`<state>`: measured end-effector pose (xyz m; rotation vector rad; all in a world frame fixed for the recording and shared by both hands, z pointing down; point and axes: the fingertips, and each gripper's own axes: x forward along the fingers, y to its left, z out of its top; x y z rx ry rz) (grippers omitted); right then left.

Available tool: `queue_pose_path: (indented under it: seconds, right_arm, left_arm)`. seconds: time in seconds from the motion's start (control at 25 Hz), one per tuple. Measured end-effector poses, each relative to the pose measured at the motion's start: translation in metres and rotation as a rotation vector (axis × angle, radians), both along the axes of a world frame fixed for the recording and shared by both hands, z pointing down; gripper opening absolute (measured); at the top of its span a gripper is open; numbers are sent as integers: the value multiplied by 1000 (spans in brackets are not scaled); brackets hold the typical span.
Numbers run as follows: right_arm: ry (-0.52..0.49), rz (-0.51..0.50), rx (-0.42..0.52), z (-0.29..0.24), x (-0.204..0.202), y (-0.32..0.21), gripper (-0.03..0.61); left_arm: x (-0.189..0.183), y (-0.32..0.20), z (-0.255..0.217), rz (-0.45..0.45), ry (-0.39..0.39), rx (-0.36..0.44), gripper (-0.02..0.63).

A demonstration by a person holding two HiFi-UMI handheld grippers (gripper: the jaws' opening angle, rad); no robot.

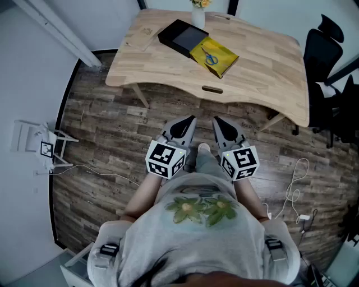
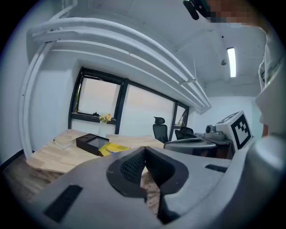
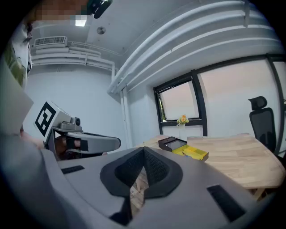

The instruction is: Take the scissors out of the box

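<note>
Left tongs and right tongs, both pressed together and empty, hang well short of the table, so step in before spreading one over the scissors lying in the yellow box.

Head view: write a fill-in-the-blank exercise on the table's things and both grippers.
1. The scissors lie inside the yellow box, which rests on the ____.
2. The vase behind the black box holds ____.
3. The left gripper and right gripper hang above the ____.
4. Each gripper's jaws are ____, with nothing between them.
Missing words: table; flowers; floor; shut.
</note>
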<state>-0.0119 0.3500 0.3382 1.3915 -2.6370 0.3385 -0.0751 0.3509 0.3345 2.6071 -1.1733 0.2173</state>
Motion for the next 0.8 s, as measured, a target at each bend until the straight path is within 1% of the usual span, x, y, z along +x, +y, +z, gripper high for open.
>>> queue_pose_path:
  seconds: [0.36, 0.56, 0.68, 0.8]
  right_arm:
    - [-13, 10, 9, 0, -20, 25, 6]
    - [-12, 11, 11, 12, -24, 33, 6]
    - [-1, -4, -8, 25, -24, 26, 6]
    - [-7, -19, -30, 32, -19, 3, 6]
  left_arm:
    - [-21, 24, 5, -1, 13, -8, 6]
    - [-30, 28, 25, -19, 7, -25, 6]
    - [-30, 21, 35, -27, 16, -37, 6]
    - [-25, 2, 39, -30, 12, -43, 6]
